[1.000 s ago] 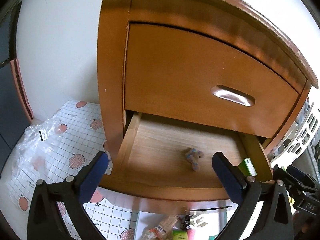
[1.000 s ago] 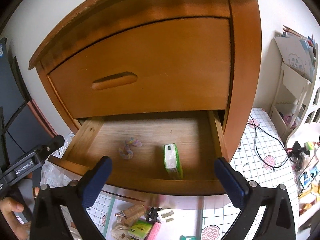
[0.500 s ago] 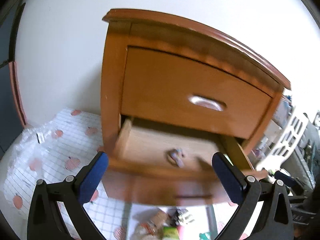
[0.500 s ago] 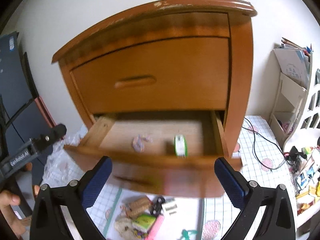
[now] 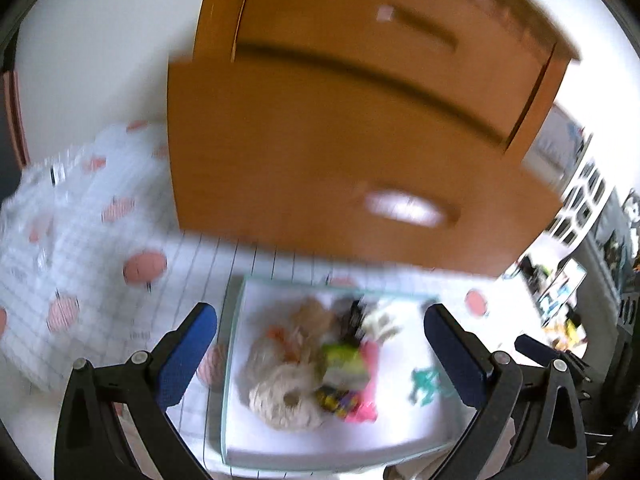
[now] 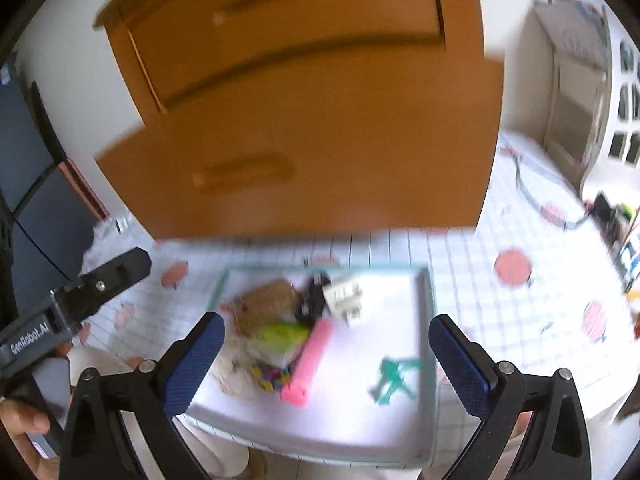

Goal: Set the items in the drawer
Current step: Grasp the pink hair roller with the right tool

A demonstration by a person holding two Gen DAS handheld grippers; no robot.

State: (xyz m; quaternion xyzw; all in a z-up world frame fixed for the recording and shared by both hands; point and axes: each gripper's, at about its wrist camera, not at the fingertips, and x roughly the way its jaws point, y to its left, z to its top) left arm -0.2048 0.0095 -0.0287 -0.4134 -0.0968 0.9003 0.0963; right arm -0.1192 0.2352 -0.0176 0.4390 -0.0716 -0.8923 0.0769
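Both views are smeared with motion blur, yet the layout reads clearly. The left gripper (image 5: 320, 344) hangs above a shallow white tray (image 5: 240, 432) with its blue-padded fingers (image 5: 188, 352) spread wide and nothing between them; the right gripper (image 6: 326, 356) hangs over the same tray (image 6: 424, 360), its fingers (image 6: 460, 364) likewise spread and empty. The tray lies on a white grid-patterned mat (image 6: 500, 312) printed with pink fruit, just in front of the wooden nightstand (image 5: 360, 32). The lower drawer (image 5: 320, 160) juts out toward the cameras, so only its front panel and handle show; its inside is hidden. In the tray, a heap of small items sits toward the left: a pale rope-like bundle (image 5: 284, 400), a green packet (image 6: 280, 338), a pink tube (image 6: 308, 364), a brown biscuit-like piece (image 6: 264, 306), a black object and a white clip-like part (image 6: 344, 296). A teal figure (image 6: 394, 380) lies apart on the right. A hand (image 6: 24, 436) holding the left gripper's black body shows at the lower left of the right wrist view.
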